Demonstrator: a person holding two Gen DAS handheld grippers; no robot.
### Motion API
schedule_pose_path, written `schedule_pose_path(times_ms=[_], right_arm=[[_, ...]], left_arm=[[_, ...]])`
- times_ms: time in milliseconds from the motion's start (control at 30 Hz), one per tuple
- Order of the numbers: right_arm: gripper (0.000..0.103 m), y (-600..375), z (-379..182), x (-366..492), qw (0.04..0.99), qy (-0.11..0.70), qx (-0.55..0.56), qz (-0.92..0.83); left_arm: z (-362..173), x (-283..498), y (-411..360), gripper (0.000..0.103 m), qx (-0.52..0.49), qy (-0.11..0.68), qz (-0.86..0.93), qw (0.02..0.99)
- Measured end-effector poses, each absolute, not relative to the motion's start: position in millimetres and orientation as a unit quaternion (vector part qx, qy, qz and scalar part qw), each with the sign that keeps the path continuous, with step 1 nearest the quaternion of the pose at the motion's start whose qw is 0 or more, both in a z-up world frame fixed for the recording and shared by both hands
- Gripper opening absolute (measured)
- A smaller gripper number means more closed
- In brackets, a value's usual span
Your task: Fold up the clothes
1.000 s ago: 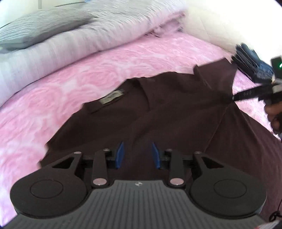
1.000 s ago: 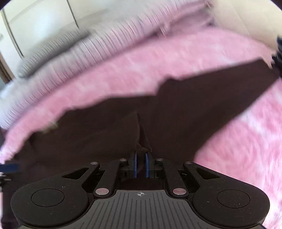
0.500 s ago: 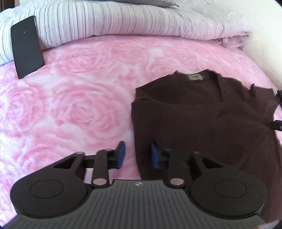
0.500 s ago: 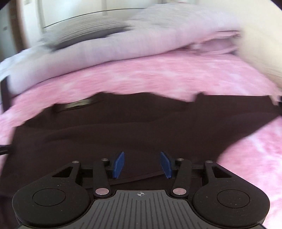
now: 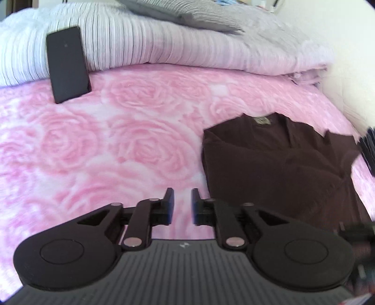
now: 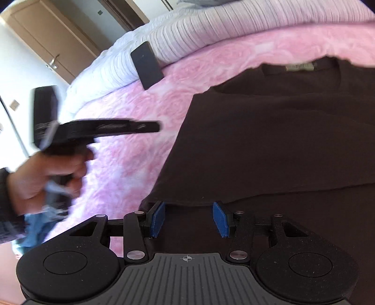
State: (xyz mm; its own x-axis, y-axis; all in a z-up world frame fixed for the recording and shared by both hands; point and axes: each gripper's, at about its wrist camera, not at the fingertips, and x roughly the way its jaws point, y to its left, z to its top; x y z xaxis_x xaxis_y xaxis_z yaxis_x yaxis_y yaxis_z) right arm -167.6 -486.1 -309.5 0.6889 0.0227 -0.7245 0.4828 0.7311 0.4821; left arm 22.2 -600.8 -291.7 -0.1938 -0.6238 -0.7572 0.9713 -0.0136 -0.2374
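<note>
Dark brown knit shirt [image 5: 276,169] lies flat on a pink blanket [image 5: 117,145], matte and soft-surfaced, its left side folded inward to a straight vertical edge; the round neckline with a small pale woven label [image 5: 262,120] points toward the head of the bed. One short sleeve spreads to a ragged point at the shirt's far right edge. The blanket is plush, embossed with large rose whorls in pink and white.

Left gripper [image 5: 182,206]: black rigid plastic, two linked arms ending in flat pads, jaws narrow and opening, with nothing between them. It hangs over bare blanket, just left of the shirt's folded edge and apart from it. In the right wrist view it appears from the side [image 6: 150,126], long and blurred, held by a hand [image 6: 44,178] with a dark sleeve at the wrist.

Right gripper [image 6: 188,219]: same build, blue ridged pads [image 6: 157,219], jaws moderately wide and empty, poised over a hem edge that crosses the shirt's lower part.

A flat black rectangular phone [image 5: 67,63], glossy with rounded corners, leans against a striped, ribbed duvet [image 5: 164,47]. A grey ribbed pillow [image 5: 187,14] lies on top.
</note>
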Motion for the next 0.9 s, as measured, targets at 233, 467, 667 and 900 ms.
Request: schedule_pose_path(times_ms=[233,467,667,900], right_arm=[[0.050,-551,-284,-128,0.867,0.366,0.297,-0.161],[0.050,-602,-272,-30,0.866,0.456,0.200,-0.034],[0.050,-618,-310,45,0.783,0.575,0.233,0.051],[0.050,-611,-356,86,0.636,0.712,0.253,0.158]], left_arm=[[-297,-46,-527,0.050,0.313,0.326,-0.703,0.549],[-324,-76,-531,0.015,0.311,0.321,-0.631,0.634],[-330,-69,-525,0.008,0.276,0.325,-0.608,0.670],[-334,-76,-508,0.007,0.266,0.307,-0.604,0.686]])
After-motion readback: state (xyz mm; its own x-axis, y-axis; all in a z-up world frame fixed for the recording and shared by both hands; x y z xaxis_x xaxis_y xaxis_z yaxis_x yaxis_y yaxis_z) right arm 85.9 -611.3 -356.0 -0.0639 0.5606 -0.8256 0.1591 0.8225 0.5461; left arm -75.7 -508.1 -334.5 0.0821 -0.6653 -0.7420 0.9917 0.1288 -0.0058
